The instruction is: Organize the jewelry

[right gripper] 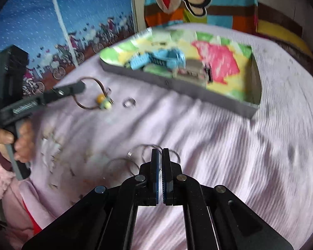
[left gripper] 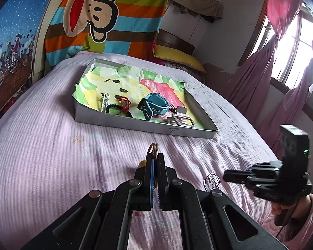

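My left gripper (left gripper: 155,158) is shut on a brown cord bracelet (left gripper: 153,148) with a yellow bead, low over the pink bedspread. In the right wrist view that left gripper (right gripper: 81,86) holds the cord bracelet (right gripper: 94,95) with the bead hanging down. My right gripper (right gripper: 160,152) is shut on thin silver wire hoops (right gripper: 146,148), close to the bedspread. From the left wrist view, the right gripper (left gripper: 226,176) has the silver hoops (left gripper: 211,180) at its tip. A small silver ring (right gripper: 129,102) lies loose on the bed. The grey tray (left gripper: 135,126) stands ahead.
The tray's paper liner holds a blue watch (left gripper: 154,105), black hair ties (left gripper: 114,109), a red cord, a silver chain (left gripper: 104,102) and a silver clip (left gripper: 180,120). The bedspread (left gripper: 52,156) surrounds the tray. A striped monkey cloth, a yellow pillow and pink curtains stand beyond.
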Tool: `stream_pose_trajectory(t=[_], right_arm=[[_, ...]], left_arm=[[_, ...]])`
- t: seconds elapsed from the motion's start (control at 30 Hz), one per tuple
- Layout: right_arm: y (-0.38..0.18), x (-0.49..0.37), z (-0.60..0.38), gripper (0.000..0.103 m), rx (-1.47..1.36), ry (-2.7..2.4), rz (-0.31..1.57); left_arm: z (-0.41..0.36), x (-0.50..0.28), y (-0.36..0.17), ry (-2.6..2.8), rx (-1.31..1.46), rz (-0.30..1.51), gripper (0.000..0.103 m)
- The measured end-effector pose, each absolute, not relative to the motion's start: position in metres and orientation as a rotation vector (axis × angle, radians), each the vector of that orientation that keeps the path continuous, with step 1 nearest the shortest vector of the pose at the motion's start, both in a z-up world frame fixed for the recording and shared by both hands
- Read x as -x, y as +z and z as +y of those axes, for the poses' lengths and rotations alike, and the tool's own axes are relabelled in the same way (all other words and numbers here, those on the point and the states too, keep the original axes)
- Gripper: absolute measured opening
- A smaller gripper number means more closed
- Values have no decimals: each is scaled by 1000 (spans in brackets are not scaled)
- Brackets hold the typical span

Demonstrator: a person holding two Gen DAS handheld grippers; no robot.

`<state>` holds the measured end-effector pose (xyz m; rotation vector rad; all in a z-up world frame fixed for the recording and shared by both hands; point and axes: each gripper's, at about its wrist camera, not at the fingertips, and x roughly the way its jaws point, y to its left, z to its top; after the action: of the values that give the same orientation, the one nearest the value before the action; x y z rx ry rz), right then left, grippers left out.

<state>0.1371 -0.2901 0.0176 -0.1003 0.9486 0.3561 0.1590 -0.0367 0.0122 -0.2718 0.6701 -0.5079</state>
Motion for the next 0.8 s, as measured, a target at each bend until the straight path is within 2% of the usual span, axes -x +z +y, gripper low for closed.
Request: stream_pose_trajectory(t=[0.1, 0.23, 0.3, 0.47, 0.53, 0.8], right_arm=[[11, -141, -290, 5, 100, 352, 965], [4, -146, -285, 20, 107, 347, 966], [0, -148, -282, 20, 113, 354, 975], [-7, -153, -277, 20, 126, 362, 985], [-6, -153, -278, 7, 121, 367, 977], [4, -149, -284, 3, 85, 387, 926]], left_arm=[[-37, -160, 12, -511, 273, 673, 3], [-37, -162, 11, -512, 274, 677, 3], [-36, -162, 10, -511, 275, 680, 3], [-35, -164, 8, -509, 282, 686, 3], [-35, -165, 8, -510, 285, 687, 3], [-38, -165, 15, -513, 281, 674, 3]])
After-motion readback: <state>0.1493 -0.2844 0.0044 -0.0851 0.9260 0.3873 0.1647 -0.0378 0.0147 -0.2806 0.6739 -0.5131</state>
